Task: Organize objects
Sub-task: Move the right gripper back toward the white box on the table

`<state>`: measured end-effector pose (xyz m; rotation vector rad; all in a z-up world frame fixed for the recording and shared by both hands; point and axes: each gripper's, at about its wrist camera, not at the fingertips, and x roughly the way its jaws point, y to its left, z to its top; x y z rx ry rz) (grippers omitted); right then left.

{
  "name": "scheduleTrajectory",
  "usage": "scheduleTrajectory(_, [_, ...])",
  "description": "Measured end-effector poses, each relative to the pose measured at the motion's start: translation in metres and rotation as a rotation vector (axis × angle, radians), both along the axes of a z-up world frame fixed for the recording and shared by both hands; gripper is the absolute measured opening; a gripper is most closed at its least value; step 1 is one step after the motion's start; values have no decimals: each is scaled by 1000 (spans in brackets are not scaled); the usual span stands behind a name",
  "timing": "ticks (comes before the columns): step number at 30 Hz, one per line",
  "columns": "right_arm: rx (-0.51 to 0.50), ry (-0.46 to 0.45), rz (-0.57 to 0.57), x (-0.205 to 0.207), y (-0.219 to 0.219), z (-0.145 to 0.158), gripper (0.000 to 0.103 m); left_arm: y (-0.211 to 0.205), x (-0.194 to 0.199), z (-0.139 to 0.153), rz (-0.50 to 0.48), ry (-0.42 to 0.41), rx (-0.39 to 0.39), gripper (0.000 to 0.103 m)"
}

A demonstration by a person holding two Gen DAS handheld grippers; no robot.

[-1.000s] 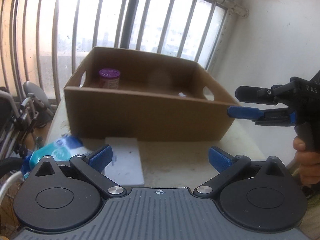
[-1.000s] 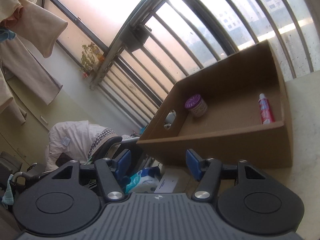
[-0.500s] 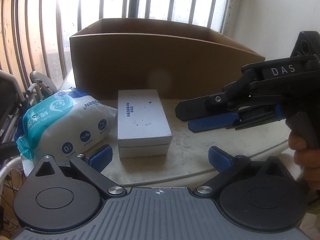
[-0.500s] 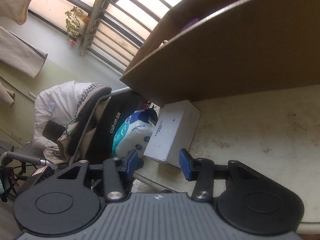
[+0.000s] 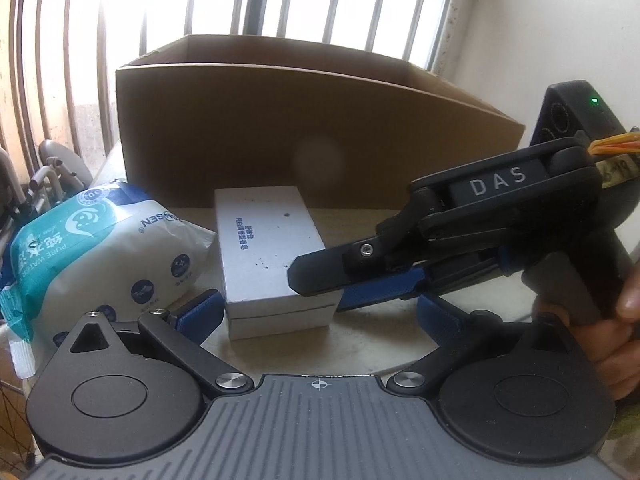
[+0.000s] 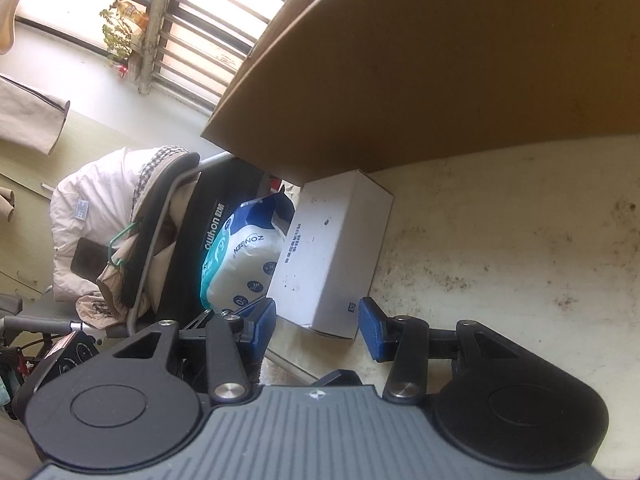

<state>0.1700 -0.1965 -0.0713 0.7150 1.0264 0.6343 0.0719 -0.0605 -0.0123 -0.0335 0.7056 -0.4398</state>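
Note:
A white rectangular box [image 5: 272, 256] lies on the table in front of a big open cardboard box [image 5: 280, 140]. A wipes pack [image 5: 92, 256] lies to its left. My left gripper [image 5: 318, 314] hangs open just short of the white box's near end. From the right, my right gripper [image 5: 320, 288] reaches the box's near right corner, held by a hand [image 5: 616, 340]. In the right wrist view the white box [image 6: 332, 248] has its near end between my right gripper's [image 6: 316, 326] blue pads [image 6: 372, 332]. A small gap shows on each side, so the gripper is open.
The stained table top [image 6: 500, 260] stretches to the right of the white box. A chair draped with clothes [image 6: 120, 216] stands past the table's left edge. Window bars [image 5: 280, 0] rise behind the cardboard box [image 6: 440, 60], and a wall [image 5: 560, 40] closes the right side.
Both grippers came down from above the cardboard box to table level. The right gripper moved in to the white box and its jaws narrowed. The left jaws stayed wide.

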Motion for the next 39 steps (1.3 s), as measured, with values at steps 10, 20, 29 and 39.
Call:
scheduleTrajectory(10, [10, -7, -1, 3, -6, -1, 50, -9, -9, 1, -22, -8, 36, 103])
scheduleTrajectory(20, [-66, -55, 21, -8, -27, 7, 51, -32, -27, 3, -114, 6, 22, 103])
scheduleTrajectory(29, [-144, -96, -20, -23, -59, 14, 52, -66, -46, 5, -249, 13, 16, 103])
scheduleTrajectory(39, [-47, -53, -229, -49, -103, 10, 52, -68, -64, 16, -294, -99, 44, 103])
